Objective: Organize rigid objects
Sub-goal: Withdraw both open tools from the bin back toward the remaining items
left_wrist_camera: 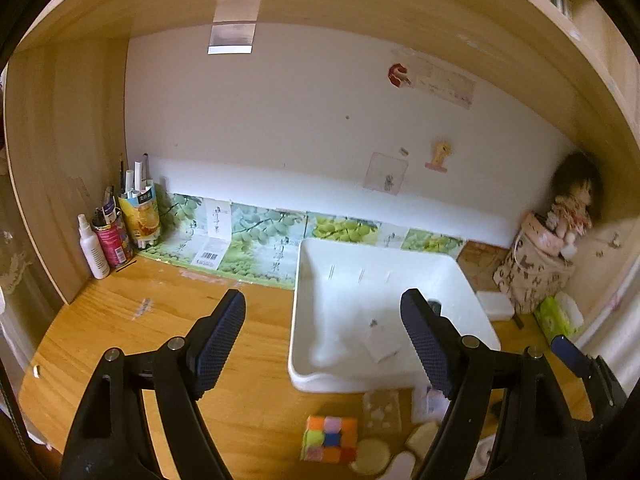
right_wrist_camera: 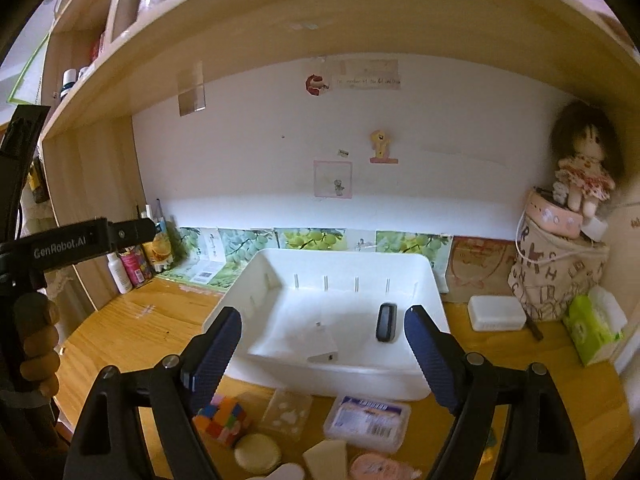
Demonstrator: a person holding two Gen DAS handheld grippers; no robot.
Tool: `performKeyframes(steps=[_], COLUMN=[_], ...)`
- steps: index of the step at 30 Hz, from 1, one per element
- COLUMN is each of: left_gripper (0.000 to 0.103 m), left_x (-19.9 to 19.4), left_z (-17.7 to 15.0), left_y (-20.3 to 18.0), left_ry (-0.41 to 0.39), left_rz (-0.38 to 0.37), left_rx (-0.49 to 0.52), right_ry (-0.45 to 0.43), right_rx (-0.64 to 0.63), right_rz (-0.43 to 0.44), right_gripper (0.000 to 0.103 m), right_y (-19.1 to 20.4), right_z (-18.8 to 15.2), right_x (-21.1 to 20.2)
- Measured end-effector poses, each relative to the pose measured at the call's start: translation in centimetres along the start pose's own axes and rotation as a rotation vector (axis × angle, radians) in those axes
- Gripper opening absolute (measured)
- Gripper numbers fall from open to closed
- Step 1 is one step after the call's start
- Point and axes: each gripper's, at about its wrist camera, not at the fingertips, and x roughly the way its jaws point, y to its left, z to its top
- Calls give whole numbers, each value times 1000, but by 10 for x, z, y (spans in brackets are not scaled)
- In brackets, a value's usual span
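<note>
White bin (right_wrist_camera: pixel 424 384); multicoloured cube (right_wrist_camera: pixel 224 420) (orange-heavy)

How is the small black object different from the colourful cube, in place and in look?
The black object lies inside the white bin; the colourful cube sits on the wooden desk, in front of the bin. The black object is one dark colour and elongated; the cube is blocky, with many bright squares. Neither is held by a gripper.

Glossy white plastic bin (right_wrist_camera: pixel 280 280) sits on a smooth varnished wood tabletop (right_wrist_camera: pixel 132 328), a cloth doll (right_wrist_camera: pixel 584 176) beside matt light-wood shelving (right_wrist_camera: pixel 280 28).
</note>
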Motion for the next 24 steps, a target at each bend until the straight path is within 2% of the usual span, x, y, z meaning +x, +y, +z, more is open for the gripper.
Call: performKeyframes(steps=[6,16,24], left_gripper=[83,83,83], left_x=[-2,-6,2], left_z=[-27,-66,-83], left_y=[10,17,6], left_ry=[108,233,346], left_rz=[-8,-37,-119], left_rx=[43,55,70], right_ry=[14,120,183], right_rx=[43,108,105], right_rz=[-30,-121,-190], right_gripper=[84,84,84], right_y=[17,28,21], right_z=[-25,-75,-94], right_x=[-21,-48,-59])
